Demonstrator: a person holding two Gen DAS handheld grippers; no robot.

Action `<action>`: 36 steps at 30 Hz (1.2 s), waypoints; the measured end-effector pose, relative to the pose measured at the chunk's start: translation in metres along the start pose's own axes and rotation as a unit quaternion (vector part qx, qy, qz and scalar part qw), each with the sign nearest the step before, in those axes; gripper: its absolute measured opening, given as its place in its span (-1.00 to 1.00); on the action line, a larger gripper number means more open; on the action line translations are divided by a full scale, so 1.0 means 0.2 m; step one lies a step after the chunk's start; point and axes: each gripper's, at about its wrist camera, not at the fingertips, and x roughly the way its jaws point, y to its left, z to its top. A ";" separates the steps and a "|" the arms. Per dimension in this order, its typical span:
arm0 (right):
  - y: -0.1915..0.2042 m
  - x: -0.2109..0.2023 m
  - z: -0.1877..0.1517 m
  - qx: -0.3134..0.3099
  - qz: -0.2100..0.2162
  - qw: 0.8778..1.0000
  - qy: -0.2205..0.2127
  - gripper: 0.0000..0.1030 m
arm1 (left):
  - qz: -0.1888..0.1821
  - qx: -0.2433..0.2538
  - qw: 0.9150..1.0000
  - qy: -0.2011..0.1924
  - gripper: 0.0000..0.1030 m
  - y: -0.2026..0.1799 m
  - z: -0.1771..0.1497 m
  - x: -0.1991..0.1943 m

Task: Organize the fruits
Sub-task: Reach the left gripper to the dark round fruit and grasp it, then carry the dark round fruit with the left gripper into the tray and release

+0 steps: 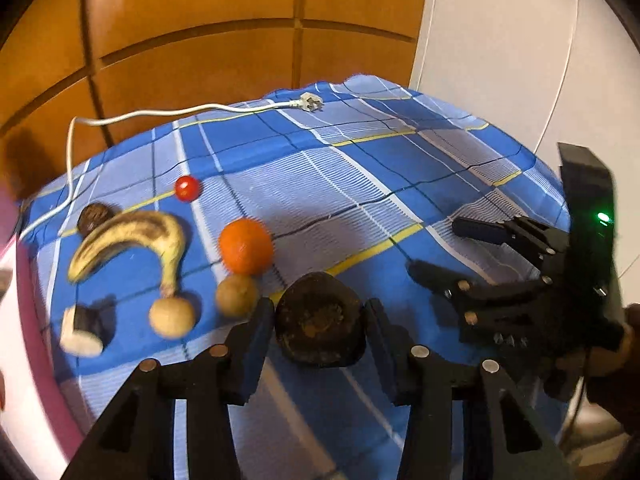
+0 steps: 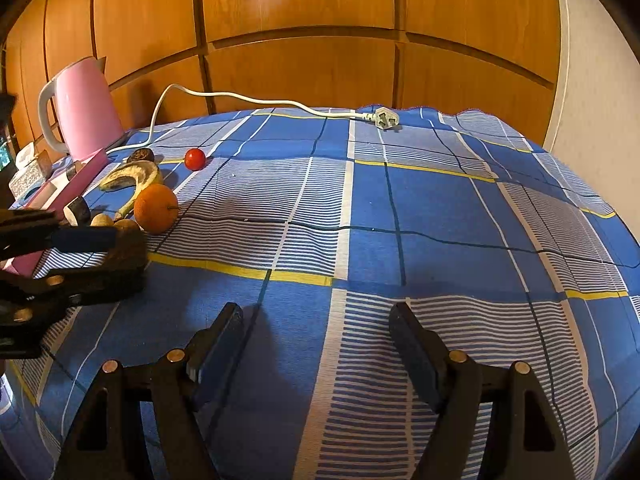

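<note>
My left gripper is shut on a dark brown, wrinkled round fruit, low over the blue checked cloth. The right wrist view shows this gripper and the fruit at the left edge. Beyond it lie an orange, a spotted banana, two tan round fruits, a small red tomato, a small dark fruit and a cut dark-skinned piece. My right gripper stands open over bare cloth, holding nothing.
A white cable with its plug runs along the back of the cloth. A pink kettle and a pink-edged box stand at the far left. Wooden panels rise behind the table.
</note>
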 end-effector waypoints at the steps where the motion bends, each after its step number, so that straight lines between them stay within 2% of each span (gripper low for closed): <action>1: 0.00 0.00 0.00 0.000 0.000 1.000 0.000 0.51 | -0.003 -0.006 1.000 -0.001 -0.09 0.01 -0.02 -0.02; 12: 0.00 0.00 0.00 -0.002 -0.002 1.000 0.004 0.51 | -0.015 -0.074 0.997 -0.021 -0.09 0.20 -0.23 -0.29; 22: 0.01 0.00 0.01 -0.005 -0.006 1.000 0.009 0.50 | 0.010 -0.138 0.989 -0.055 -0.09 0.37 -0.34 -0.52; 36: 0.01 0.00 0.01 -0.006 -0.007 1.000 0.010 0.50 | 0.035 -0.186 0.978 -0.083 -0.09 0.54 -0.47 -0.72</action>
